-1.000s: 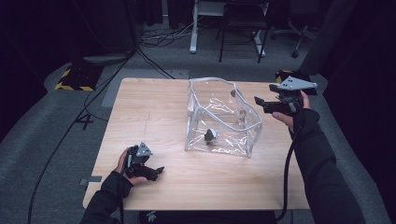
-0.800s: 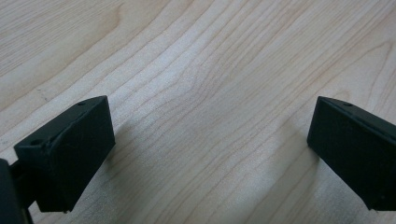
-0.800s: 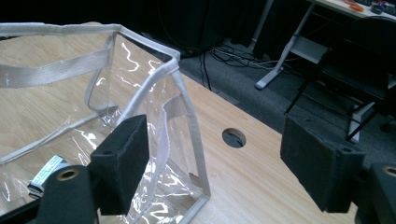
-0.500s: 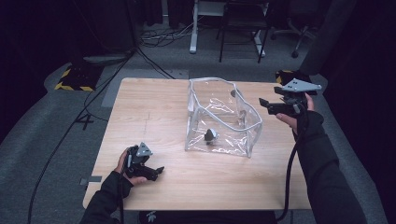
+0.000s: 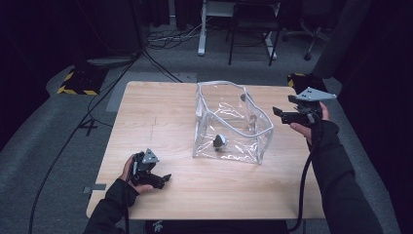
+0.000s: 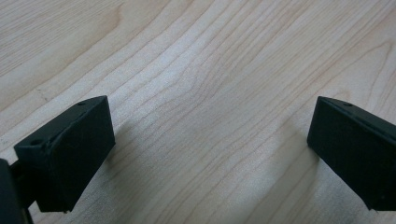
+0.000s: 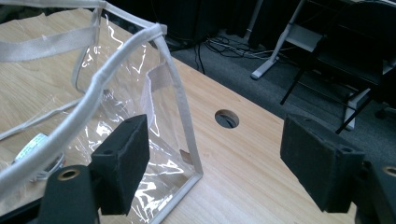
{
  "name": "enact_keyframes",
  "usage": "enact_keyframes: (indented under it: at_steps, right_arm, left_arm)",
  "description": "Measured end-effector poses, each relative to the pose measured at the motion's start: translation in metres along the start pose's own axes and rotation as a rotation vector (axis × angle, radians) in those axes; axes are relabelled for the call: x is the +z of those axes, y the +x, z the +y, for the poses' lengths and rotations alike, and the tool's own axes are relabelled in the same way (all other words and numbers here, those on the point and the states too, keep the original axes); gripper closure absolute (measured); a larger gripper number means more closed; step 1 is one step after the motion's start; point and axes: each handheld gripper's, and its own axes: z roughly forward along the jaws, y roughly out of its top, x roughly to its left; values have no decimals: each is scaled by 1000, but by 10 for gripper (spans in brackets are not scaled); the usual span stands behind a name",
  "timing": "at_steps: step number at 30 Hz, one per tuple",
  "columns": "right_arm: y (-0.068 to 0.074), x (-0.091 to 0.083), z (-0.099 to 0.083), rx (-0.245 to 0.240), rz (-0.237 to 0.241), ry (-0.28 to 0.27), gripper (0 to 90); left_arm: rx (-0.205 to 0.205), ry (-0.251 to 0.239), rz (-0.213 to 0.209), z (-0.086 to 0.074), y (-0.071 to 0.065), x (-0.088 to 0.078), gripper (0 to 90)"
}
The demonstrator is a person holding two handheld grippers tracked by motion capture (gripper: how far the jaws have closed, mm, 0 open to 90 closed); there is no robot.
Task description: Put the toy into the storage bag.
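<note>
A clear plastic bag (image 5: 233, 122) with white trim stands open-topped in the middle of the wooden table (image 5: 156, 112). A small dark object (image 5: 219, 142) lies inside it on the bottom. My right gripper (image 5: 278, 113) hovers just right of the bag, pointing at its right wall, open. In the right gripper view the bag's white-edged corner (image 7: 180, 116) rises in front of the left jaw, and my right gripper (image 7: 219, 158) has nothing pressed between its pads. My left gripper (image 5: 163, 179) rests low at the table's front left, open over bare wood (image 6: 210, 70).
A round cable hole (image 7: 227, 118) is cut in the table beyond the bag's corner. Something pale (image 7: 35, 145) shows through the bag's wall. Past the table's far edge are a white desk leg (image 5: 200, 29), a chair and floor cables.
My right gripper has drifted slightly down and to the right beside the bag. The left gripper and the bag have not moved.
</note>
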Motion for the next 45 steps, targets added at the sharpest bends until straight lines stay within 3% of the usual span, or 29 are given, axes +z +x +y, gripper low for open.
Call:
enact_keyframes:
  at_steps: [16, 45]
  right_arm:
    - [2, 5, -24, -11, -21, 44, 248]
    - [15, 11, -63, -18, 13, 108, 241]
  left_arm:
    - [0, 0, 0, 0, 0, 0, 10]
    - [0, 0, 0, 0, 0, 0, 10]
